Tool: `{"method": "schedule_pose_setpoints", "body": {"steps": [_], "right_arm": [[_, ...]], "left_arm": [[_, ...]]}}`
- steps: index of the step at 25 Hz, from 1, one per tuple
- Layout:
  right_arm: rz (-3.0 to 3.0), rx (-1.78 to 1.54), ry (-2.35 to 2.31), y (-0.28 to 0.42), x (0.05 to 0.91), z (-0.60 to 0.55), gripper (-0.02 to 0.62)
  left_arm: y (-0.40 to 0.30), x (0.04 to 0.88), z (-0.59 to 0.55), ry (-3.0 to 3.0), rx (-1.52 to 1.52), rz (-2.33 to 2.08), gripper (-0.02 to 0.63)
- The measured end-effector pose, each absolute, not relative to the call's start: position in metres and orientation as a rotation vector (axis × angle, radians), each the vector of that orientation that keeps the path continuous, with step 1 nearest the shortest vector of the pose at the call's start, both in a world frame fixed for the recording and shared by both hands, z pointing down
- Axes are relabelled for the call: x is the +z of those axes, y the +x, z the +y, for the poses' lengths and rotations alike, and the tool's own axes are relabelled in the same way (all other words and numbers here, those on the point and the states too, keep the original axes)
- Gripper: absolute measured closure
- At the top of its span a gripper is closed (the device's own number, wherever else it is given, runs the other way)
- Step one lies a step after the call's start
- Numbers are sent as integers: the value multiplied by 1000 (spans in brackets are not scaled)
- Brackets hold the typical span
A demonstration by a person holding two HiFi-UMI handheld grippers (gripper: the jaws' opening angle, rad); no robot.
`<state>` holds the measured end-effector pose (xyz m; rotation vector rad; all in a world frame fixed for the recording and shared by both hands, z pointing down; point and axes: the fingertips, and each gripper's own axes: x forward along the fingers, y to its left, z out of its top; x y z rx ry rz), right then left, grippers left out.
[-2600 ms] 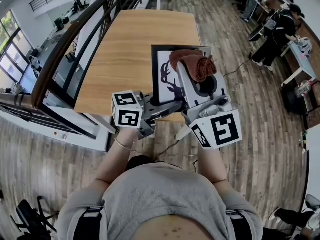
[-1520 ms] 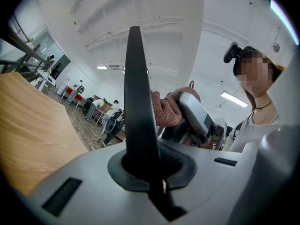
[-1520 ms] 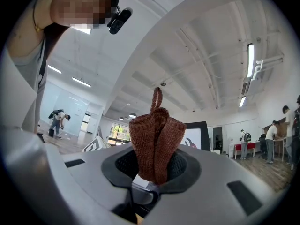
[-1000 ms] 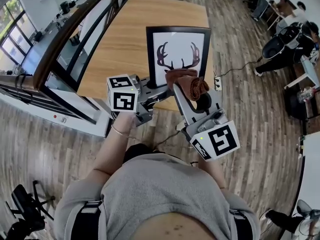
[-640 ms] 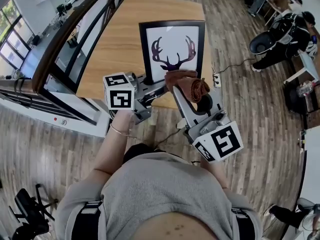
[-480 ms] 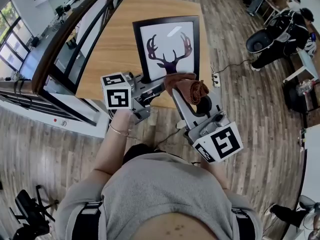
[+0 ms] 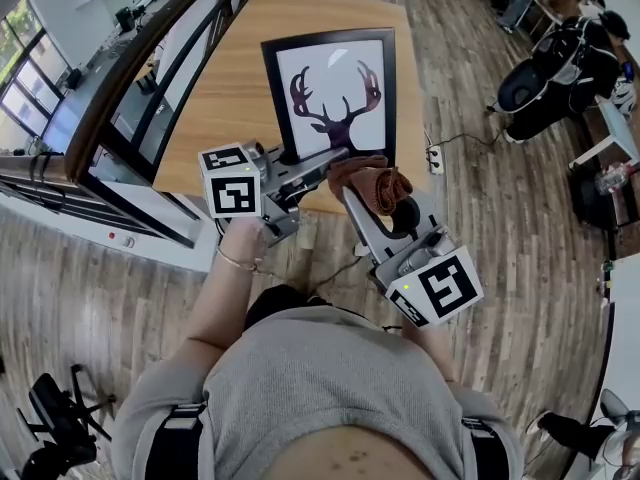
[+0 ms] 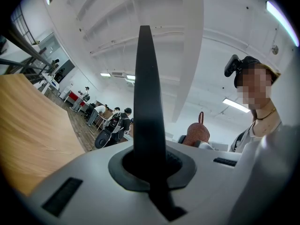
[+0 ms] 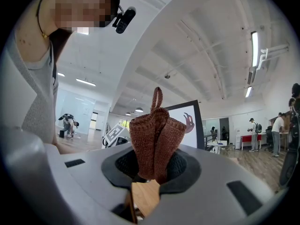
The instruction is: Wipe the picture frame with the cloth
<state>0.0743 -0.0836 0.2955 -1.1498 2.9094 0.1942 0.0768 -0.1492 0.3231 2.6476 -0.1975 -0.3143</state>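
On the left, left gripper (image 7: 316, 158): was pinched shut on the picture frame (image 7: 335, 63).
Frame's place: stood up over the wooden table (image 7: 230, 98).
On the right, right gripper (image 7: 350, 176): squeezed the brown cloth (image 7: 378, 186).
To do: wiping, I think.

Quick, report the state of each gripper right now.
Left gripper: shut on the lower edge of the picture frame.
Right gripper: shut on the brown cloth.
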Motion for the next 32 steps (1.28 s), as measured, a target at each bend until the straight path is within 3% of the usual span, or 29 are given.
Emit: {"method": "schedule_pose_setpoints", "body": {"steps": [5, 9, 19, 32], "right_arm": [[2983, 159, -1050, 70, 304, -78, 499], [2860, 158, -947, 73, 258, -76, 499], [2403, 737, -1208, 109, 137, -121, 499], [2467, 703, -1259, 100, 179, -161, 499]], "left_arm": [[77, 328, -151, 2672, -256, -214, 588], [75, 332, -150, 2692, -170, -208, 588], [74, 333, -147, 2685, -145, -131, 588], [76, 332, -144, 2705, -181, -78, 586]]}}
